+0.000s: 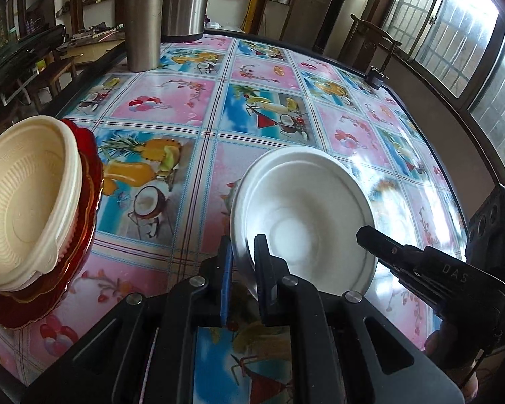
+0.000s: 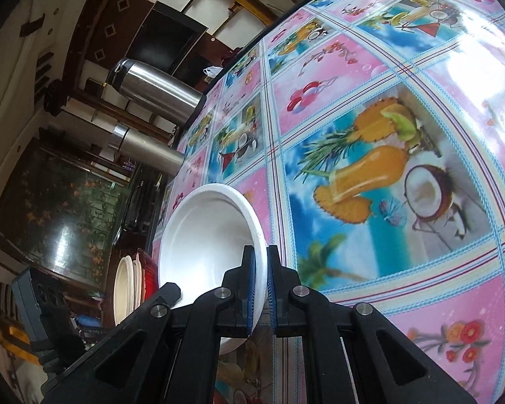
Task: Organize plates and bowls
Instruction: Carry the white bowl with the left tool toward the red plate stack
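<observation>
The left tongs point(image 1: 244, 262) are closed on the near rim of a white bowl point(image 1: 303, 215), one finger inside the rim and one outside, and the bowl hangs tilted above the surface point(image 1: 192, 107) with its open side toward the camera. The right tongs point(image 2: 261, 279) clamp the same bowl's point(image 2: 202, 235) rim edge-on; their blue pads point(image 2: 250, 289) press both faces of it. In the left view the right tongs point(image 1: 370, 235) reach in over the bowl's right side, but the contact there is hidden behind the bowl's edge. The bowl's underside and lower part are cut off behind the fingers in both views. At the left edge a cream bowl point(image 1: 27, 195) sits on a red plate point(image 1: 84, 208); something pale lies between them, but it is mostly covered. Two steel flasks point(image 1: 143, 20) stand at the far side, their tops cropped.
</observation>
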`<action>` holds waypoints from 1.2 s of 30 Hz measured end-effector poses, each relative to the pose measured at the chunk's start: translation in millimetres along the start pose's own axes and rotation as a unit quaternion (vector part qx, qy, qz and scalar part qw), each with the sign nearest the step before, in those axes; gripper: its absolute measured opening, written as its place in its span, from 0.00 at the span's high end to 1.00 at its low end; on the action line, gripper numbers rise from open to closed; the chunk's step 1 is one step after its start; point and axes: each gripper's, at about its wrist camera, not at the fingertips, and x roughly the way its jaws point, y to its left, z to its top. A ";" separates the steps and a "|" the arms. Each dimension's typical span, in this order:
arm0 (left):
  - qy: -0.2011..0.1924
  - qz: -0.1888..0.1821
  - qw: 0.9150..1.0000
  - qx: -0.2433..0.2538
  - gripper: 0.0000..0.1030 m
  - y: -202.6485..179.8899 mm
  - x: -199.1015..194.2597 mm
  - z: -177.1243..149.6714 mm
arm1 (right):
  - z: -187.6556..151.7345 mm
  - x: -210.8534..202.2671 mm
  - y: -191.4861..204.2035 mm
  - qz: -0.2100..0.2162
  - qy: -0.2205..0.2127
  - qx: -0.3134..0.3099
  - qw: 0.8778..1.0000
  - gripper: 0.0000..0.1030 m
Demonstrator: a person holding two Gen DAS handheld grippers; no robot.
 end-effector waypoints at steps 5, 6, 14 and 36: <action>-0.006 0.005 1.000 0.001 0.90 11.8 -8.6 -9.4 | -15.0 1.6 11.7 0.000 0.007 -0.013 1.000 0.93; -0.008 0.007 1.000 0.002 0.90 14.4 -10.4 -11.7 | -17.8 2.3 14.2 -0.001 0.008 -0.016 1.000 0.93; -0.019 0.019 1.000 0.003 0.90 28.5 -21.8 -24.1 | -37.0 7.1 31.2 -0.004 0.020 -0.039 0.999 0.93; -0.030 0.029 0.999 0.002 0.89 46.4 -32.1 -37.2 | -57.7 20.9 59.2 -0.011 0.032 -0.070 0.997 0.93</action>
